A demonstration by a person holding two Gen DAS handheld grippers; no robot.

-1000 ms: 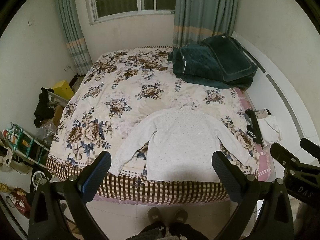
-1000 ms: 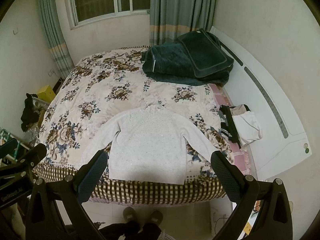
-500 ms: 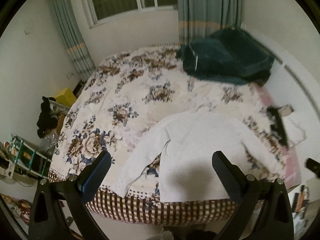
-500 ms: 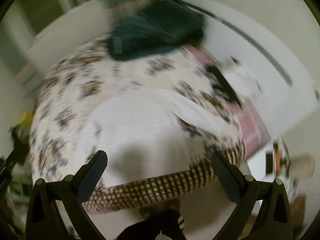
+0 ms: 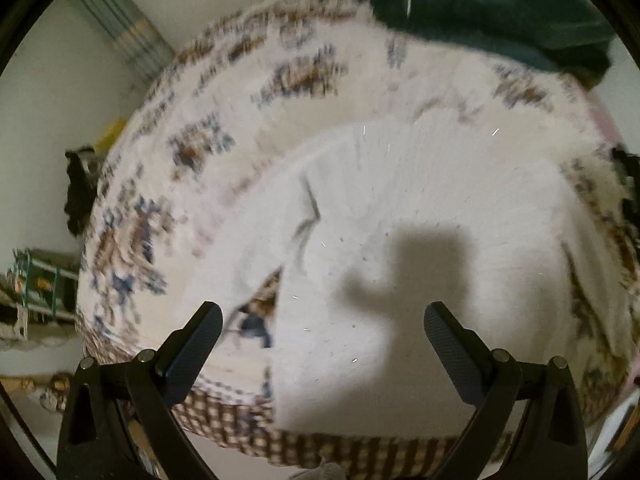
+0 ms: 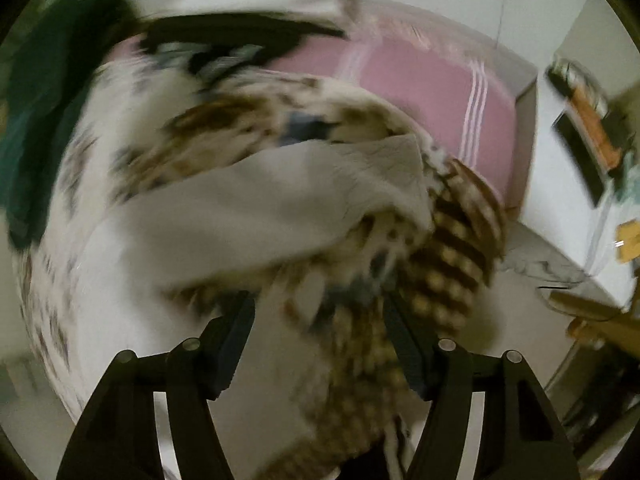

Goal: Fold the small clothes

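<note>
Left tool (image 5: 322, 328) wide open over white sweater (image 5: 400, 240); right tool (image 6: 320, 332) open, empty, above sleeve (image 6: 256, 204).

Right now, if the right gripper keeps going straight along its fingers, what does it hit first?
Probably the floral quilt at the bed's corner, beside the white top's sleeve; the right gripper is open. Blur hides depth.

Black claw (image 5: 323, 326), textured pads (image 5: 446, 338), silver screws

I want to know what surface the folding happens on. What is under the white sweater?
The white sweater lies on a floral quilt with a checked border, which shows all around it and between sleeve and body. The quilt beneath the sweater's body is covered.
</note>
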